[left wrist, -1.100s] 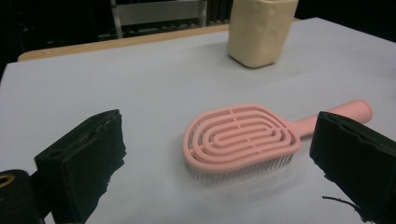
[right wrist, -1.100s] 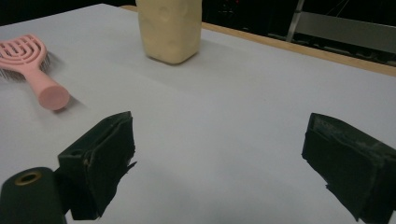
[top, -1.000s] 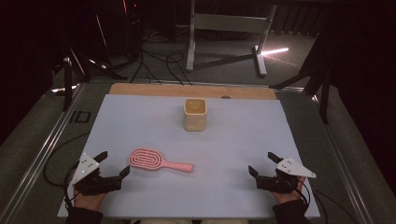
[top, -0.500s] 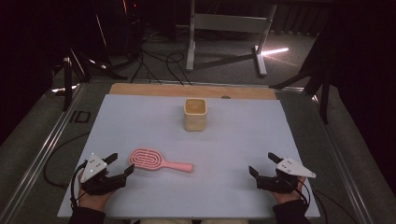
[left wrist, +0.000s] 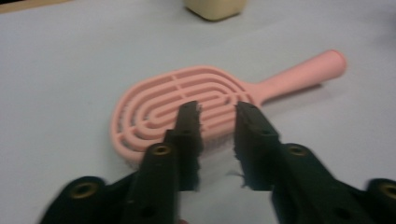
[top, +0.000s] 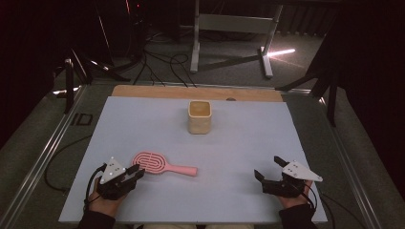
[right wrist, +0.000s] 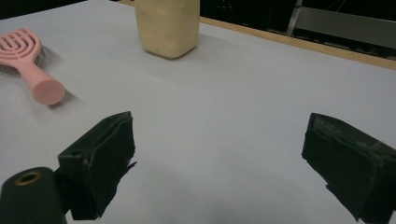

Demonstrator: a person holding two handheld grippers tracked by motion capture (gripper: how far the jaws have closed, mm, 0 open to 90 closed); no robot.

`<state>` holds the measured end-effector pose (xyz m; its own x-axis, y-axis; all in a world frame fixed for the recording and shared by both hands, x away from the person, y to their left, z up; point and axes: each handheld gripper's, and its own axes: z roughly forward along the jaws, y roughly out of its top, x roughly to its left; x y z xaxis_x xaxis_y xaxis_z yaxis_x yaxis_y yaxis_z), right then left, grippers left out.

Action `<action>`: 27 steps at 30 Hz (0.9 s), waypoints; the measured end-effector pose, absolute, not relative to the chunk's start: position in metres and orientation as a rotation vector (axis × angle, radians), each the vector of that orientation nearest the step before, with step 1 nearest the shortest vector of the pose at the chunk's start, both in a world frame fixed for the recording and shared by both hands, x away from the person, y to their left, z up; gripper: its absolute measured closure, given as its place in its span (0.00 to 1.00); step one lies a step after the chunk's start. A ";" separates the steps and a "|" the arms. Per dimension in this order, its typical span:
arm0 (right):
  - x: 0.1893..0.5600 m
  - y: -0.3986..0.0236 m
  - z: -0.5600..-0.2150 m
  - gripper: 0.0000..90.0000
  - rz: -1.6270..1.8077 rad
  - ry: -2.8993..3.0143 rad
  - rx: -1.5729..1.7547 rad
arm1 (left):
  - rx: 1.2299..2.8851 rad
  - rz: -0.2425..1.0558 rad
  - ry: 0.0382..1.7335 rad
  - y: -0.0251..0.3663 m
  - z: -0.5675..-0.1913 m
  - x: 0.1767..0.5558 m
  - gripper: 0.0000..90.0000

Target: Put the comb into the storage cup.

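A pink hairbrush [top: 153, 163] lies flat on the pale blue mat at front left, its handle pointing right. My left gripper [top: 136, 171] sits at the brush head's near left edge. In the left gripper view its jaws have just been closing; they stand narrowly apart over the near rim of the hairbrush [left wrist: 154, 102], and the left gripper [left wrist: 217, 114] has no pad pressing on it. My right gripper [top: 267, 167] rests at front right, open and with nothing between its jaws. From the right gripper [right wrist: 219, 140], the hairbrush [right wrist: 28, 56] lies far to the left.
A cream square cup [top: 199, 117] stands upright in the middle of the mat's far half; the cup [right wrist: 167, 25] is well beyond the right jaws. The blue mat [top: 239, 143] ends at a wooden strip [top: 191, 92] at the back. Metal rails run along both table sides.
My left gripper has slid right and forward up to the brush head, and its jaws have narrowed from wide open. The right gripper, brush and cup have kept still.
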<state>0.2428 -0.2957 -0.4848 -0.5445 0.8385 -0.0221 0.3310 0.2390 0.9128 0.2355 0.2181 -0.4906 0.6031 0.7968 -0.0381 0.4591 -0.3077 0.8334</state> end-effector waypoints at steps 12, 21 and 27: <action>0.244 -0.294 -0.486 0.10 1.271 2.005 1.067 | 2.076 0.441 0.985 0.200 -0.500 0.244 1.00; 0.244 -0.293 -0.488 0.10 1.268 2.014 1.066 | 2.072 0.449 1.055 0.202 -0.504 0.256 1.00; 0.245 -0.291 -0.488 0.10 1.265 2.019 1.066 | 2.052 0.422 1.111 0.203 -0.503 0.268 1.00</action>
<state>0.2447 -0.2914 -0.4883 -0.5512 0.8341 -0.0238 0.3425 0.2521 0.9051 0.2675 0.2025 -0.5034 0.5684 0.8205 -0.0615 0.5726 -0.3408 0.7456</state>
